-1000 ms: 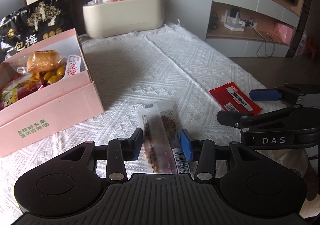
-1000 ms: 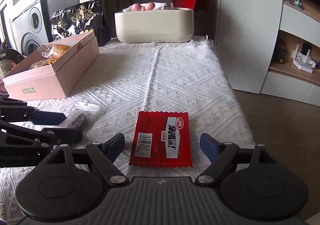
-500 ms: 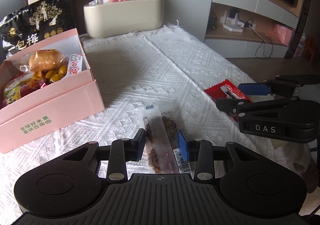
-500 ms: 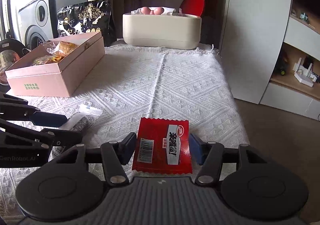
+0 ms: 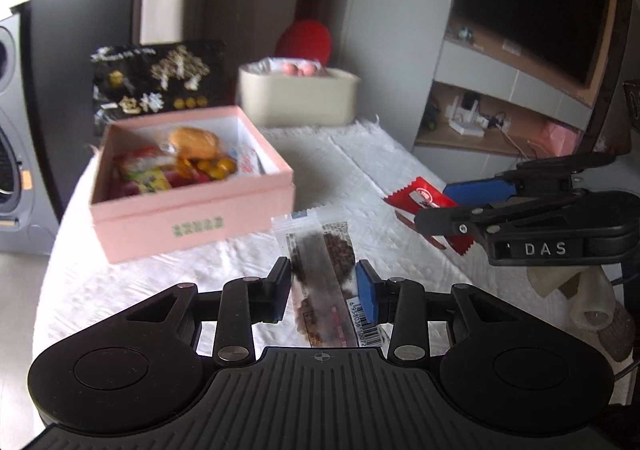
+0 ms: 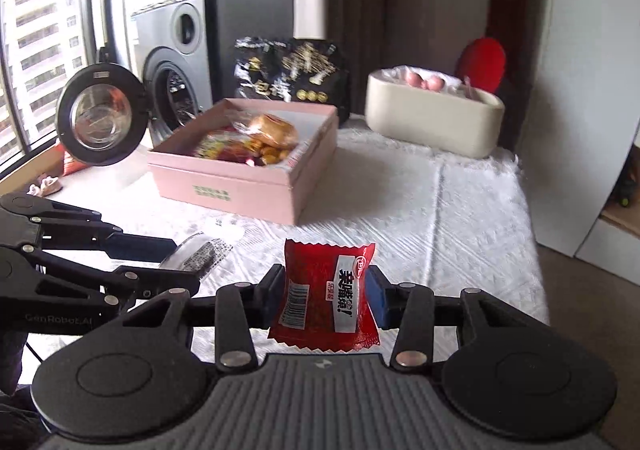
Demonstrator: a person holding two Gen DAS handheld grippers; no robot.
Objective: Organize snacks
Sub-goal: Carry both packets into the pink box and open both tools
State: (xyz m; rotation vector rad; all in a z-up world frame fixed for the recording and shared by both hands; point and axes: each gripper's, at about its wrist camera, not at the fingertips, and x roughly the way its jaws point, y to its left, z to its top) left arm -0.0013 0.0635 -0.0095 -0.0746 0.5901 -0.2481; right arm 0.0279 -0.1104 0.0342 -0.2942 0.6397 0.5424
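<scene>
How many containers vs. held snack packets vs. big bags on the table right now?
Containers: 2 (pink box, cream tub)
Held packets: 2 (clear packet in left tool, red packet in right tool)
Big bags: 1 (black bag)
Total: 5

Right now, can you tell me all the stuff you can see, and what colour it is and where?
red snack packet: one, red with a white label, lifted off the table, clamped in the right gripper.
clear snack packet: one, see-through with dark brown filling, lifted, clamped in the left gripper.
pink box: one, pink, open, on the tablecloth's left side, with snacks inside.
black bag: one, black with gold print, standing behind the pink box.
cream tub: one, cream, at the table's far end, pink balls on top.
tablecloth: one, white, covering the table.
washing machine: one, grey, door open, left of the table.
left gripper: black, closed on the clear packet.
right gripper: black, closed on the red packet.
</scene>
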